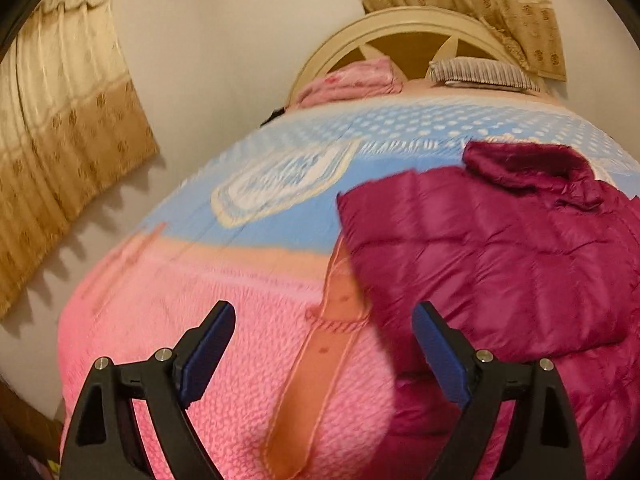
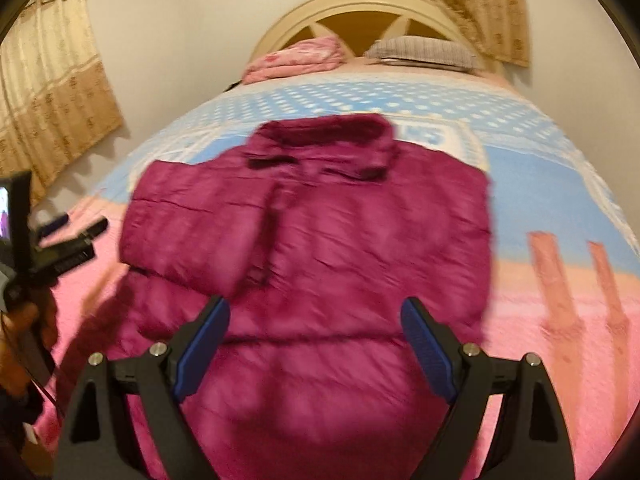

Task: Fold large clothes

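Note:
A magenta quilted puffer jacket lies flat on the bed, collar toward the headboard, one sleeve folded across its front. In the left wrist view the jacket fills the right side. My right gripper is open and empty, hovering over the jacket's lower part. My left gripper is open and empty, above the pink blanket just left of the jacket's edge. The left gripper also shows at the left edge of the right wrist view.
The bed is covered by a pink and blue blanket. A folded pink cloth and a striped pillow lie by the cream headboard. Beige curtains hang on the left wall.

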### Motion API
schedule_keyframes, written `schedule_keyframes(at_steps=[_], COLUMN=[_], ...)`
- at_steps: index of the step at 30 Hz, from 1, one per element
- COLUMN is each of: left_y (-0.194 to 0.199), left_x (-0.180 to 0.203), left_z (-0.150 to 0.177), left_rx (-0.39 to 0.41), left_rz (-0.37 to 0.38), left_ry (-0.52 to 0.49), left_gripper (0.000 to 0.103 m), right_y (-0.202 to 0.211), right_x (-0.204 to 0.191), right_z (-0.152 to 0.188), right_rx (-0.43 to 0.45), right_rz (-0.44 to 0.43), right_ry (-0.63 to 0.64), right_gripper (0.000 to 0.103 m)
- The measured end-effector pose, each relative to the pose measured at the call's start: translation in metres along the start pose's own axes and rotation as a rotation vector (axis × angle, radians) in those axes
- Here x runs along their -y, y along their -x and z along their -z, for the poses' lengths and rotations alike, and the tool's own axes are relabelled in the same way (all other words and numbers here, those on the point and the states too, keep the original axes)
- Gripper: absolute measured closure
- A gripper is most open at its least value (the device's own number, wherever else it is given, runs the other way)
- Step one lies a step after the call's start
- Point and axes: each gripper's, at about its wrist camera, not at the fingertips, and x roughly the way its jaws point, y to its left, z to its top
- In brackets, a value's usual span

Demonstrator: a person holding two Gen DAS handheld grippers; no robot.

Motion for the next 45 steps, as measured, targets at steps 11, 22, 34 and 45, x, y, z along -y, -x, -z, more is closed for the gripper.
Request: schedule_keyframes(at_steps=[11,22,34,45], left_y=[-0.021,-0.023,-0.013,-0.024], left_x=[-0.022,-0.029,-0.006,0.031], left_z=[0.008,-0.001,-0.023,-0.074], left_rx=[-0.051,-0.069,-0.030,-0.003], left_rz=[0.018,0.011,0.028,0.135], left_ry=[0.030,0.031,0.006,0.008], left_gripper=[0.012,0.012,0.012,0.012], right_y=[-0.087,-0.029,-0.026,0.004], right_x=[-0.023,-0.014,0.018,0.031], right_z=[-0.023,-0.010,0.027,0.026], right_rx=[-0.154,-0.053,-0.114,-0.109], right_rz=[-0.163,-0.080,-0.060,-0.013], right_ry=[-0.098,-0.015,-0.073,-0.085], right_gripper=[0.067,0.086,0.086,0.068])
